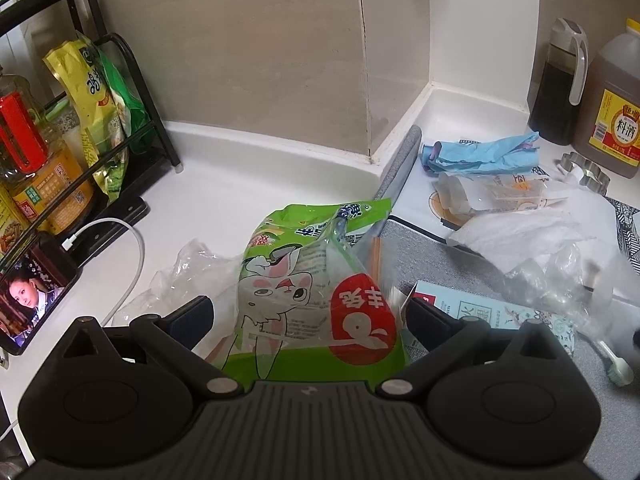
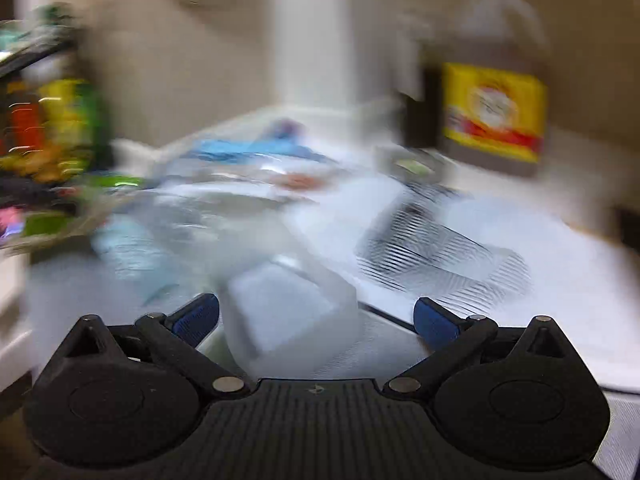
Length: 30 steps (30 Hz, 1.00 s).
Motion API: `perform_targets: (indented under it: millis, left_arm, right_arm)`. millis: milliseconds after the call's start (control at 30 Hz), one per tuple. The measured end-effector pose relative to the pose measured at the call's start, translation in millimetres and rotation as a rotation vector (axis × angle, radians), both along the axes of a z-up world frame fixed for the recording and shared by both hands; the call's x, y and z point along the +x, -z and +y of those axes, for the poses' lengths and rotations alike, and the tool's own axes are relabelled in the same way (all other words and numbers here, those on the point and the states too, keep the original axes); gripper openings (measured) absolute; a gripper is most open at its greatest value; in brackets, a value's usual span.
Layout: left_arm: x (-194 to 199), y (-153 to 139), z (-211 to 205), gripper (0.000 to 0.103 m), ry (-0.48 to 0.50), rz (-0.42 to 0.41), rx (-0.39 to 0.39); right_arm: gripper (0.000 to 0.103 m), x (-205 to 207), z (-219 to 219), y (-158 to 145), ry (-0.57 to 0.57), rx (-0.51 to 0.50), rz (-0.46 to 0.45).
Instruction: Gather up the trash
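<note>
A green snack bag (image 1: 316, 292) with a cartoon rabbit lies on the white counter (image 1: 240, 184), partly on a grey mat (image 1: 424, 252). It sits between the fingers of my left gripper (image 1: 310, 316), which stand wide apart and do not press on it. Crumpled clear plastic (image 1: 188, 272) lies beside it. More trash lies to the right: a blue glove-like wad (image 1: 480, 152), clear wrappers (image 1: 492, 192), white tissue (image 1: 520, 232). The right wrist view is blurred. There my right gripper (image 2: 316, 316) is open wide over a translucent white box (image 2: 288, 312) that sits between its fingers, untouched.
A black rack (image 1: 120, 92) with jars and snack packs stands at the left, with a phone (image 1: 32, 300) and its cable in front. A cooking wine jug (image 1: 612, 116) (image 2: 496, 112) and a dark oil bottle (image 1: 560, 80) stand at the back right. A striped mat (image 2: 440, 256) lies on the counter.
</note>
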<state>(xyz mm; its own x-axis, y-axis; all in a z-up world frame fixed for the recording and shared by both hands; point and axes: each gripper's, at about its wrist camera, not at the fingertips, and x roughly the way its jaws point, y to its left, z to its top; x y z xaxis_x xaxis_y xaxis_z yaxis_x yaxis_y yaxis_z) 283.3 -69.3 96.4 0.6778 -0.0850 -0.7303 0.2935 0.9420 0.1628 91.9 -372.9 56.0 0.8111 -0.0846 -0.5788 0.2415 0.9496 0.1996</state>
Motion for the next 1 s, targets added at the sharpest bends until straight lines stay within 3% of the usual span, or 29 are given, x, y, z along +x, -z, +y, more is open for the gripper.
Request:
perform_targets:
  millis: [100, 300, 500, 733, 800, 833, 867, 933, 1000]
  left_arm:
    - [0.0, -1.5, 0.2, 0.103, 0.008, 0.000, -0.003]
    - [-0.5, -2.1, -2.8, 0.103, 0.027, 0.006, -0.006]
    - [-0.4, -1.1, -5.5, 0.103, 0.053, 0.014, -0.001]
    - [4.5, 3.5, -5.3, 0.103, 0.057, 0.024, 0.015]
    - [5.9, 4.4, -6.7, 0.093, 0.052, 0.028, 0.029]
    - [6.6, 3.8, -6.9, 0.063, 0.038, 0.032, 0.041]
    - [7.5, 2.4, -6.0, 0.031, 0.015, 0.039, 0.049]
    - [7.2, -4.5, 1.8, 0.027, -0.020, 0.044, 0.003]
    - [1.2, -15.5, 9.4, 0.024, -0.031, 0.019, -0.033]
  right_arm:
    - [0.103, -3.9, -7.8, 3.7, 0.072, 0.017, -0.001]
    - [0.103, 6.6, 6.8, -4.4, -0.064, -0.115, 0.000]
    - [0.103, 38.1, 14.7, -5.7, -0.214, -0.258, 0.102]
    - [0.103, 45.2, 12.0, 6.0, -0.264, -0.192, 0.114]
    - [0.102, 43.8, 11.0, 7.3, -0.256, -0.181, 0.095]
    - [0.093, 41.9, 10.7, 6.7, -0.240, -0.184, 0.080]
    - [0.076, 39.2, 10.4, 4.6, -0.231, -0.185, 0.059]
    - [0.065, 33.5, 11.1, 0.9, -0.213, -0.169, 0.038]
    - [0.064, 25.2, 16.6, -1.6, -0.199, -0.194, 0.009]
